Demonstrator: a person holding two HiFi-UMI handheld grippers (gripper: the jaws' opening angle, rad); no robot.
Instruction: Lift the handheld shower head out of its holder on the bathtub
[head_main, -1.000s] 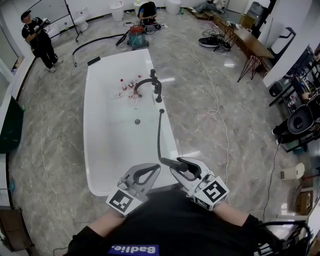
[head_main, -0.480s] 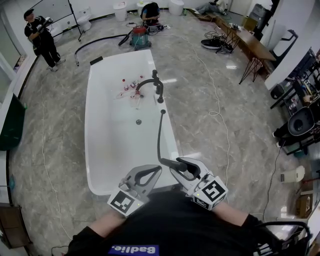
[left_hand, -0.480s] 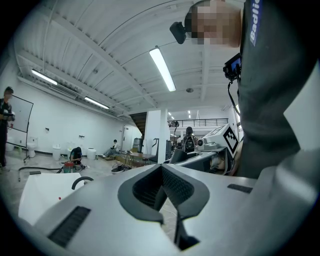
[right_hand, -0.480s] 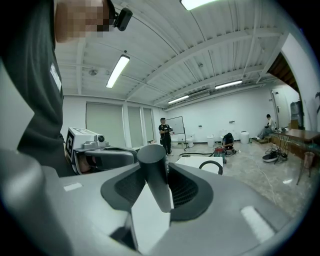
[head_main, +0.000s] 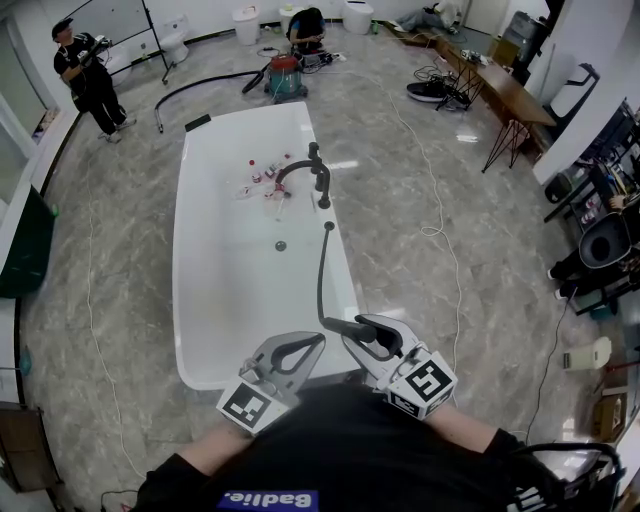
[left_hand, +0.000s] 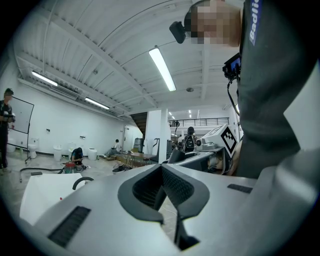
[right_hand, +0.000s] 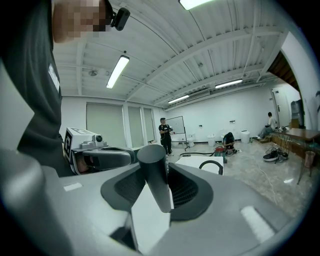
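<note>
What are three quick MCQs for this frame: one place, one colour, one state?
1. Where on the tub is the faucet? A left rim B right rim C near end
2. Tub colour? A white B black C green
3. Right gripper? A open B shut on the shower head C out of view
Answers: B, the head view shows the faucet standing on the right rim; A, the tub is plainly white; B, its jaws press on the dark handle.

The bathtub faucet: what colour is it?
Black; the faucet shows best in the head view.
</note>
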